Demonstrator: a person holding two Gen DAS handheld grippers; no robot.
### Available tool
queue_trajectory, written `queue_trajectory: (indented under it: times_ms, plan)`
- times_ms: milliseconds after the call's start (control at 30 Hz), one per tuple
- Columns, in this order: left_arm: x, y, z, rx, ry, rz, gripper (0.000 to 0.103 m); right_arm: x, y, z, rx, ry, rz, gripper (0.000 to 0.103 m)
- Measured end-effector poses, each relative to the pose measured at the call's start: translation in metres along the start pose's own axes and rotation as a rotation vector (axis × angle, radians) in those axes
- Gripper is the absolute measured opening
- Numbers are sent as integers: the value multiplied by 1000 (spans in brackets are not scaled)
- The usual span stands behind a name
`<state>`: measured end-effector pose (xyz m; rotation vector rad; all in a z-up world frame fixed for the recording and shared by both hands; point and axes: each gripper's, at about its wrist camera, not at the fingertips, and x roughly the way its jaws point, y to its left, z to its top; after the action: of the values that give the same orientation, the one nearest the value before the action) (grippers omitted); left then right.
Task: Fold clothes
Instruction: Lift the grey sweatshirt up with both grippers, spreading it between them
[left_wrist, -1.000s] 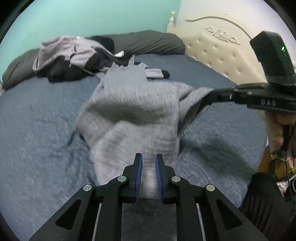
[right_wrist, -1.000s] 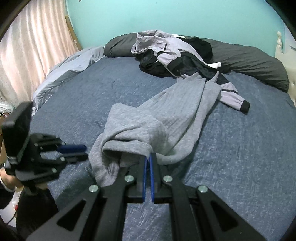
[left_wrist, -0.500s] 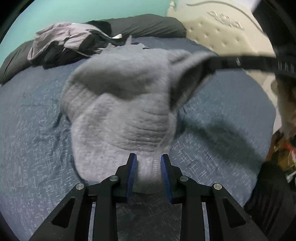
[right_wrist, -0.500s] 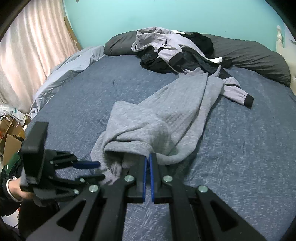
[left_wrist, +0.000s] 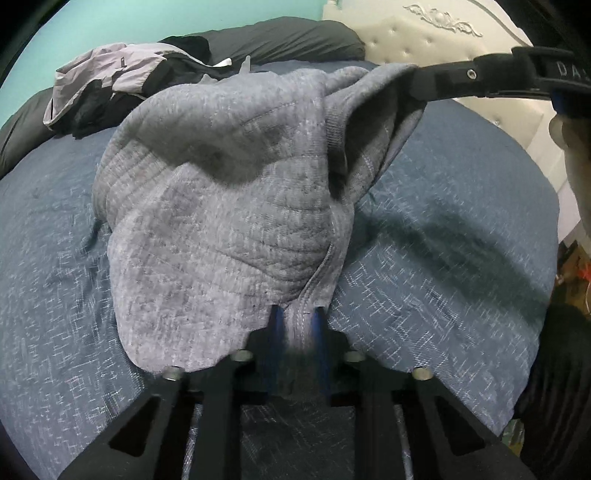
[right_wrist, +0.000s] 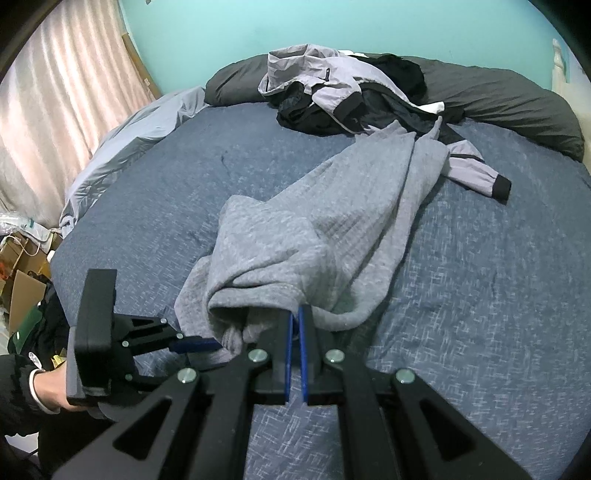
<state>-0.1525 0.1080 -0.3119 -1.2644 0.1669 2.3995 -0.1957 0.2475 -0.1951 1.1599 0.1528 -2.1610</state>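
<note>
1. Grey knit sweater (right_wrist: 325, 236) on the blue bed (right_wrist: 480, 295), near end lifted off it, far end trailing up the bed to the heap of jackets (right_wrist: 343, 92) by the dark pillow (right_wrist: 517, 107).
2. Left tongs (left_wrist: 297, 325) pinched on a seamed edge of the sweater, cloth bunched between the blue pads; seen from the right wrist, reaching in at the lower left corner of the sweater (right_wrist: 195, 345).
3. Right tongs (right_wrist: 295, 332) narrow, clamped on a rolled hem, only a thin gap showing; seen from the left wrist, gripping the upper right corner of the sweater (left_wrist: 417, 83).
4. Soft, thick, limp: sags heavily between the two grips, folds over itself, keeps no shape.
5. Probably light enough to lift, yet bulky; not slippery, ribbed knit grips well.
6. Best held at hems, seams or corners, well apart across the sweater, to spread it flat.
7. Risk: far end snagging the jackets.
</note>
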Motion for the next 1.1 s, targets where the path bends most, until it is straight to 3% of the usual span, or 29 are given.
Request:
queue_trajectory:
  times_ms: [333, 567, 700, 867, 1100]
  plan:
    - [-11, 7, -3, 23, -25, 10, 11, 0, 1, 1, 1, -3, 2, 3]
    - [-32, 25, 3, -21, -18, 38, 13, -7, 4, 5, -4, -12, -1, 3]
    - [-31, 12, -7, -4, 2, 39, 14, -4, 7, 6, -2, -2, 1, 3]
    - [-25, -2, -14, 17, 23, 28, 39, -2, 9, 6, 2, 5, 6, 3]
    - [-10, 0, -14, 7, 20, 159, 40, 1, 6, 5, 2, 12, 11, 3]
